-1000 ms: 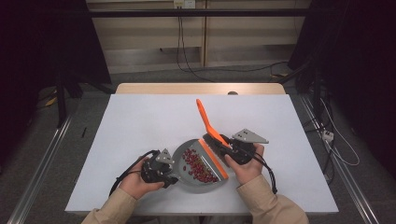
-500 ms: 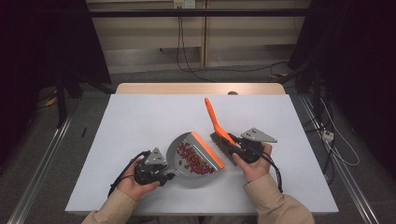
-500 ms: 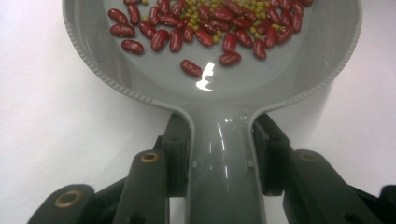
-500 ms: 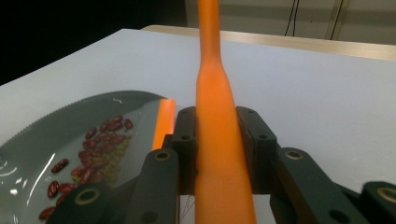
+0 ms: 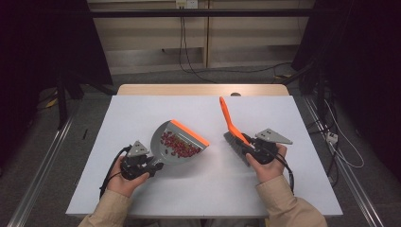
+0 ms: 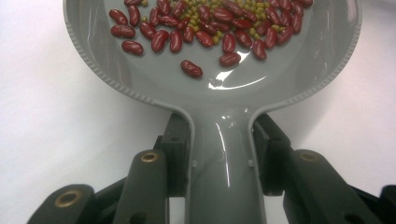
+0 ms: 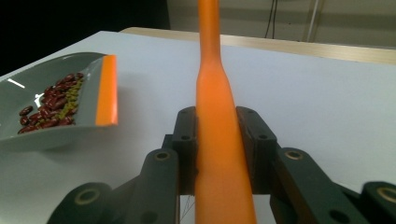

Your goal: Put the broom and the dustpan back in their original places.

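A grey dustpan with an orange lip sits left of the table's centre, its lip end raised off the white surface. Red kidney beans and small green beans lie in its bowl. My left gripper is shut on the pan's handle, jaws pressed on both sides. An orange-handled brush stands tilted to the right of the pan, bristles down by the hand. My right gripper is shut on its handle. The dustpan lies off to the left in the right gripper view.
The white table has bare room in front and behind the tools. Its wooden far edge meets a floor with cables. Metal rails run along both sides.
The brush has swung right, off the dustpan. The left gripper has drawn the pan left and tipped its lip up, with the beans inside.
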`<state>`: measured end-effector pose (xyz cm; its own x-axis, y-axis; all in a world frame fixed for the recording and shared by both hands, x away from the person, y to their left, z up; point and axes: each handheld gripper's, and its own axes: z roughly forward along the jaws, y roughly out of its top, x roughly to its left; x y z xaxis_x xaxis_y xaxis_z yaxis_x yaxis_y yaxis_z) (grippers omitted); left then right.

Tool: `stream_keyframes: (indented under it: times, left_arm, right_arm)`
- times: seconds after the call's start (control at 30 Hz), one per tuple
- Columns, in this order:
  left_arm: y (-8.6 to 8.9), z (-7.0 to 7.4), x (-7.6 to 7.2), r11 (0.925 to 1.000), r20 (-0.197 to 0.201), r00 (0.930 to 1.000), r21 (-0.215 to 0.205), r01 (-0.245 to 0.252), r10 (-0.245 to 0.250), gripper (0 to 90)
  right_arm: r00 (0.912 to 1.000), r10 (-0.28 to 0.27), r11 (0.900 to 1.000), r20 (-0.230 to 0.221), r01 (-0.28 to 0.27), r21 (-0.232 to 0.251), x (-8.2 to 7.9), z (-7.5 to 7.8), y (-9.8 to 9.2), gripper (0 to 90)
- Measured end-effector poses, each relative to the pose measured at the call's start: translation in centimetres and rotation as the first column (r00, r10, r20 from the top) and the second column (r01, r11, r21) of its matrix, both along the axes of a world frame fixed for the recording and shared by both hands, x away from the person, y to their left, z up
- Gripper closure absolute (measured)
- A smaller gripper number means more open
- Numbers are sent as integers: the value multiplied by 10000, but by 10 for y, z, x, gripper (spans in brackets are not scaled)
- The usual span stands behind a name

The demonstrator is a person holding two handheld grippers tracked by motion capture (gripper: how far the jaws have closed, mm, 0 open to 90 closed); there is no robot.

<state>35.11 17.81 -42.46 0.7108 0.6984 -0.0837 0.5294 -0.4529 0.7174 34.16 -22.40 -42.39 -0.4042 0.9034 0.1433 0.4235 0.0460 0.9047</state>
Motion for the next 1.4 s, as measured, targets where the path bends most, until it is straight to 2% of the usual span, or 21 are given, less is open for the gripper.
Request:
stream_keyframes:
  times: [0.1, 0.13, 0.37, 0.53, 0.57, 0.63, 0.73, 0.77, 0.87, 0.93, 0.97, 1.03, 1.13, 1.17, 1.27, 1.3, 1.37, 1.4]
  left_arm:
    - [6, -3, 4, 9981, -23, 9981, -52, -614, 614, 633]
    - [9, -3, 6, 9973, -169, 9973, -151, -719, 717, 633]
    - [25, -8, 15, 9851, -304, 9847, 101, -1715, 1717, 633]
    - [32, -11, 20, 9695, -403, 9688, 257, -2437, 2445, 633]
    - [33, -11, 21, 9686, -413, 9679, 290, -2468, 2479, 633]
    - [33, -13, 23, 9613, -473, 9604, 376, -2729, 2745, 633]
    - [35, -14, 26, 9539, -498, 9529, 399, -2975, 2993, 633]
    - [36, -14, 27, 9492, -516, 9481, 398, -3121, 3139, 633]
    - [38, -16, 31, 9376, -606, 9359, 463, -3446, 3470, 633]
    - [38, -18, 32, 9340, -663, 9321, 565, -3529, 3562, 632]
    - [38, -18, 33, 9345, -707, 9324, 614, -3506, 3544, 631]
    - [37, -18, 33, 9287, -669, 9265, 496, -3675, 3702, 632]
    - [36, -20, 33, 9251, -588, 9234, 436, -3773, 3794, 630]
    - [35, -21, 32, 9268, -579, 9251, 389, -3736, 3754, 628]
    - [31, -20, 29, 9324, -652, 9301, 247, -3606, 3615, 580]
    - [29, -20, 28, 9351, -626, 9330, 234, -3537, 3545, 551]
    - [26, -21, 25, 9390, -862, 9359, -112, -3438, 3416, 503]
    - [25, -21, 23, 9396, -910, 9368, -261, -3413, 3377, 481]
  right_arm:
    - [9998, -187, 9998, 30, 187, -50, -1, 0, -9, 714]
    - [9998, -210, 9997, 4, 210, -97, -1, 0, -11, 714]
    - [9987, -505, 9979, -53, 502, -406, -3, -3, -26, 714]
    - [9966, -819, 9957, -20, 817, -429, -4, -3, -41, 714]
    - [9957, -927, 9942, 6, 925, -550, -4, -4, -45, 714]
    - [9938, -1109, 9920, -11, 1106, -608, -4, -5, -52, 714]
    - [9902, -1394, 9884, -52, 1388, -622, -4, -6, -62, 714]
    - [9894, -1449, 9874, -10, 1445, -639, -3, -6, -65, 714]
    - [9849, -1732, 9812, 92, 1733, -849, -3, -6, -74, 714]
    - [9812, -1925, 9775, 102, 1927, -855, -3, -6, -80, 714]
    - [9801, -1983, 9760, 117, 1986, -898, -3, -6, -82, 714]
    - [9757, -2182, 9680, 201, 2190, -1228, -3, -6, -87, 714]
    - [9675, -2512, 9525, 302, 2526, -1700, -2, -9, -93, 714]
    - [9666, -2547, 9504, 289, 2558, -1770, -2, -10, -95, 714]
    - [9652, -2610, 9487, 177, 2599, -1802, -5, -15, -94, 713]
    - [9676, -2518, 9517, 187, 2511, -1767, -7, -15, -93, 712]
    - [9694, -2449, 9520, 153, 2434, -1857, -9, -15, -89, 709]
    - [9713, -2375, 9553, 120, 2358, -1783, -10, -15, -86, 704]
